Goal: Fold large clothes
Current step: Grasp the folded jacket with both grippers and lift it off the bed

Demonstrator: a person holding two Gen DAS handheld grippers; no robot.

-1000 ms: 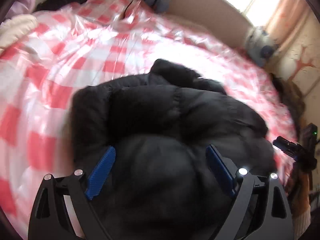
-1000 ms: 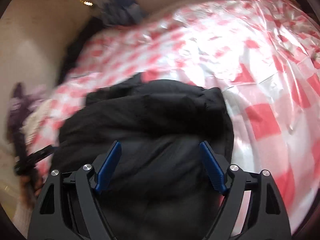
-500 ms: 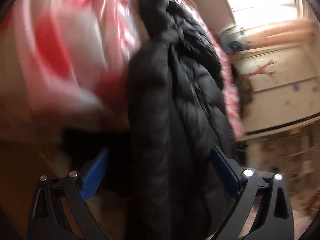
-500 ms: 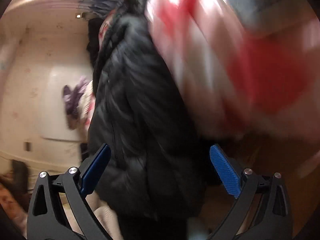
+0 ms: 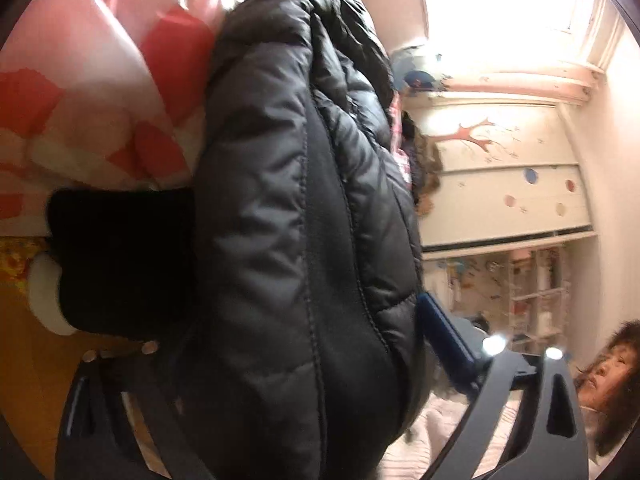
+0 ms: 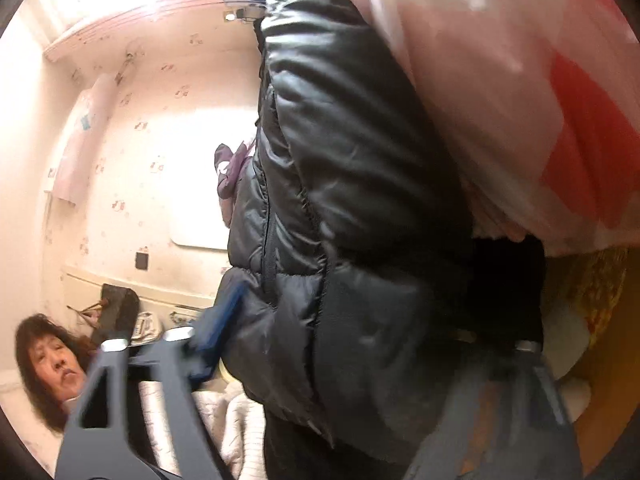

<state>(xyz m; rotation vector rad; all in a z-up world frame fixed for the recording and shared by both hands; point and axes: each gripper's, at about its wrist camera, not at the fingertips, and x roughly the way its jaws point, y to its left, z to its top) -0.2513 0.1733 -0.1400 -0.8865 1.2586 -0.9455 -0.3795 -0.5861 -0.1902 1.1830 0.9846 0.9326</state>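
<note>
Bedroom, red-checked bedcover point(image 5: 80, 92) under clear plastic. Black puffer jacket point(image 5: 288, 240) bunched at bed edge, between both my tongs. My left gripper point(image 5: 288, 360) closing, blue pad point(image 5: 444, 332) against jacket. My right gripper point(image 6: 360, 344) closing, pinching jacket.

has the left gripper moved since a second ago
Yes. The left gripper was above the black puffer jacket looking down on the checked bedcover; now it has dropped to the bed's edge, rolled sideways, jaws just closing around the jacket's edge.
</note>
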